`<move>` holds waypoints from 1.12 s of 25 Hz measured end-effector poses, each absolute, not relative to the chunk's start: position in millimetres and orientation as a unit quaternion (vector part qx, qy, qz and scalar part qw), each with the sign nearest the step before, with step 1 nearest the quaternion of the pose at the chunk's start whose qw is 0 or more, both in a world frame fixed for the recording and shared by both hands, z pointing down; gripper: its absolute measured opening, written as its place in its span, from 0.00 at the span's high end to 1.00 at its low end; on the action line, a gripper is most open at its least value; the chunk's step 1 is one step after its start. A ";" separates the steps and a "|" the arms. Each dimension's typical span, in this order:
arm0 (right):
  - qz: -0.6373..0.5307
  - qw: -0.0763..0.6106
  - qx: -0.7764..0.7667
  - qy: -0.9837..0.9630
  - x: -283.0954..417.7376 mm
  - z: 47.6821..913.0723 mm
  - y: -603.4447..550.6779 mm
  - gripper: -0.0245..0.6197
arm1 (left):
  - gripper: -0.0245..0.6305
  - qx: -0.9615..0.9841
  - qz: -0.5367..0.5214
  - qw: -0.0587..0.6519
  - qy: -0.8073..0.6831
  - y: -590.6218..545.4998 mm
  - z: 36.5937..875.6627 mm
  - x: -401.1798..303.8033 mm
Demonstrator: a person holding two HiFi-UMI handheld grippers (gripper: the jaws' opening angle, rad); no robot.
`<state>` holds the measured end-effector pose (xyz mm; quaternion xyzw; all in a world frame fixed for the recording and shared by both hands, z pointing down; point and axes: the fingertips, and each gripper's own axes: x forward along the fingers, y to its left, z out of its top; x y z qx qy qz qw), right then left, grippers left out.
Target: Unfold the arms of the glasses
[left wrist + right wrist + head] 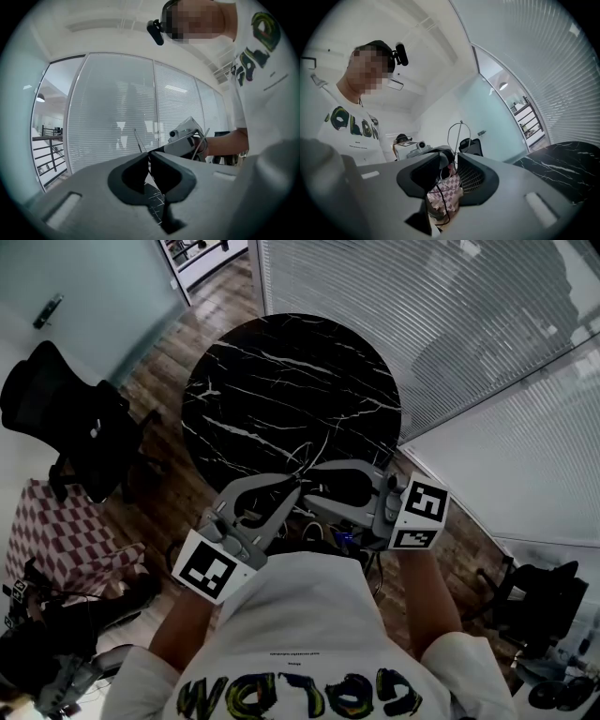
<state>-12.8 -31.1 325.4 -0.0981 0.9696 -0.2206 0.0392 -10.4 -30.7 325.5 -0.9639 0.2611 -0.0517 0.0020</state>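
Note:
A pair of thin wire-rimmed glasses (302,484) hangs in the air between my two grippers, over the near edge of the round black marble table (281,390). My left gripper (289,493) comes in from the left and is shut on the glasses. In the left gripper view (149,153) a thin wire of the glasses (139,140) rises from the closed tips. My right gripper (315,493) faces it from the right. Its jaws (451,159) stand apart, and the glasses' wire loop (457,136) sits just beyond the gap, with no pad pressing on it.
A black office chair (66,418) and a seat with a red checkered cloth (56,531) stand to the left of the table. A glass wall with white blinds (450,324) runs behind and to the right. Another dark chair (534,596) is at the lower right.

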 end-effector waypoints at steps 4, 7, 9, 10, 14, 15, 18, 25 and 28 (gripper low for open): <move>-0.246 0.074 -0.078 0.963 -8.9 320.5 -30.3 0.79 | 0.94 -0.966 -0.068 0.010 0.250 -28.3 330.2 -7.3; -0.254 0.082 -0.095 0.959 -4.9 320.3 -37.4 0.79 | 0.94 -0.964 -0.103 0.032 0.245 -26.1 339.0 -5.6; -0.246 0.069 -0.115 0.960 -4.4 323.3 -41.0 0.79 | 0.94 -0.959 -0.123 0.048 0.252 -25.4 343.2 -4.2; -0.242 0.064 -0.124 0.960 -4.1 324.3 -42.4 0.80 | 0.94 -0.956 -0.131 0.058 0.255 -24.8 344.8 -2.9; -0.221 0.042 -0.154 0.962 -4.8 326.3 -46.3 0.87 | 0.94 -0.949 -0.146 0.080 0.267 -21.7 347.0 3.1; -0.218 0.039 -0.159 0.962 -4.8 326.6 -46.8 0.90 | 0.94 -0.948 -0.146 0.081 0.271 -21.5 347.1 3.5; -0.218 0.036 -0.167 0.961 -2.9 328.1 -48.2 0.95 | 0.94 -0.944 -0.147 0.083 0.283 -22.8 347.0 1.3; -0.228 0.026 -0.161 0.960 -1.7 333.9 -48.2 0.95 | 0.94 -0.935 -0.162 0.090 0.301 -31.6 351.4 -7.7; -0.234 0.023 -0.155 0.959 -1.4 334.9 -48.0 0.95 | 0.94 -0.933 -0.166 0.095 0.305 -32.8 352.1 -9.0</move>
